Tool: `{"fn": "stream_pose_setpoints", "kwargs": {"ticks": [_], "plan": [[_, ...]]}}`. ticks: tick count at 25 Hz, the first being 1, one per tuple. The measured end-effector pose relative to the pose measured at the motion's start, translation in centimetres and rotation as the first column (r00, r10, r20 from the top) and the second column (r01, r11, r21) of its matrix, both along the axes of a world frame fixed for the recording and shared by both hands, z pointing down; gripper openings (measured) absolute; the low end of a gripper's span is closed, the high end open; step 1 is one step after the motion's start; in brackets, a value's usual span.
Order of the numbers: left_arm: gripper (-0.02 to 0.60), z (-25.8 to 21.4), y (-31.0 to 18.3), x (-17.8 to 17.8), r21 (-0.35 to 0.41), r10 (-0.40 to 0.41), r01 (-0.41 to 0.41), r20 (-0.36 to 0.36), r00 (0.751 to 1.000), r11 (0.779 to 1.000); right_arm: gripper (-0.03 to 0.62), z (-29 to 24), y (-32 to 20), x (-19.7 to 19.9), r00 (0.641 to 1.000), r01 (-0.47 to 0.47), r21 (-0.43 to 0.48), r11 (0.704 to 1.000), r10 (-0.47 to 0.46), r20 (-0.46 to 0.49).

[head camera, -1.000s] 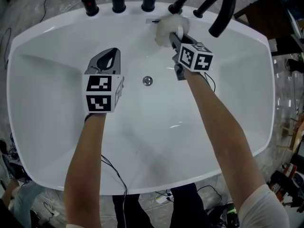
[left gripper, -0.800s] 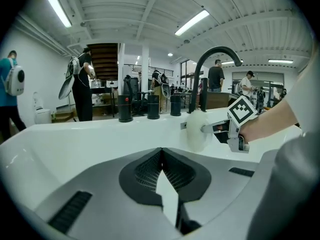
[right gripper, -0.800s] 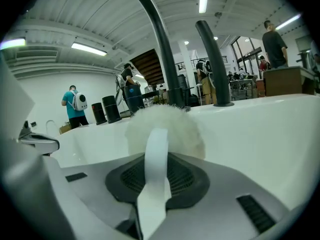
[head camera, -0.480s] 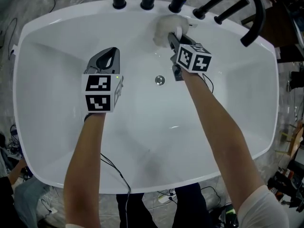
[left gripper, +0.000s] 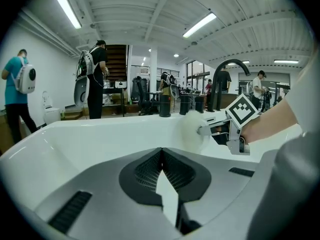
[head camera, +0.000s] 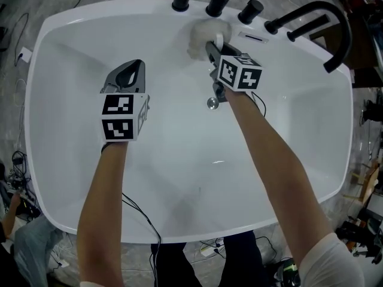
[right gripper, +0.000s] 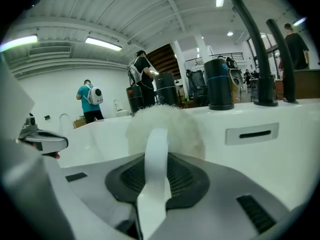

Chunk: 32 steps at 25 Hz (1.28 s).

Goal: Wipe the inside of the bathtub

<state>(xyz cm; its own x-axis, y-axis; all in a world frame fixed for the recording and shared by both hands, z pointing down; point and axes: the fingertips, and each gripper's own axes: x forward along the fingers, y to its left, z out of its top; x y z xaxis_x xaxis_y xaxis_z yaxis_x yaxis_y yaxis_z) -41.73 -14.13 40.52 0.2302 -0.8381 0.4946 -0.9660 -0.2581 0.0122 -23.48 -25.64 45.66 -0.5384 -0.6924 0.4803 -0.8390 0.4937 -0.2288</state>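
Note:
The white bathtub (head camera: 72,178) fills the head view. My right gripper (head camera: 210,42) is shut on the white strap of a fluffy white wiping pad (head camera: 203,36), which presses on the tub's far inner wall below the black knobs. In the right gripper view the pad (right gripper: 167,129) sits just past the jaws, its strap (right gripper: 154,174) running back between them. My left gripper (head camera: 127,72) hovers over the left part of the basin, jaws shut with nothing between them. From the left gripper view the pad (left gripper: 192,131) and the right gripper (left gripper: 220,130) show at right.
Three black knobs (head camera: 216,3) line the far rim, with a black curved faucet (head camera: 326,23) at the right. The drain (head camera: 212,103) lies beside my right gripper. An overflow slot (right gripper: 251,134) sits in the wall right of the pad. People stand in the room beyond.
The pad and my right gripper slid left along the far wall, from beside the faucet base to under the knobs. The head view shifted. My left gripper kept its pose.

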Motion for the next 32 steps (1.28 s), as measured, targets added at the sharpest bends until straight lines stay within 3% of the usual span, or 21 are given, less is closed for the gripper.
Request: {"fn": "stream_pose_setpoints", "kwargs": {"ticks": [14,32], "plan": [[0.011,0.6,2.2,-9.1,0.004,-0.072,0.072,0.004,0.997,0.997,0.095,-0.3,1.1,-11.2,0.994,0.111,-0.008,0.994,-0.110,0.027],[0.011,0.7,4.5,-21.0,0.018,-0.188,0.188,0.007,0.982,0.982,0.095,0.3,2.9,-27.5,0.957,0.286,-0.003,0.958,-0.285,0.043]]}}
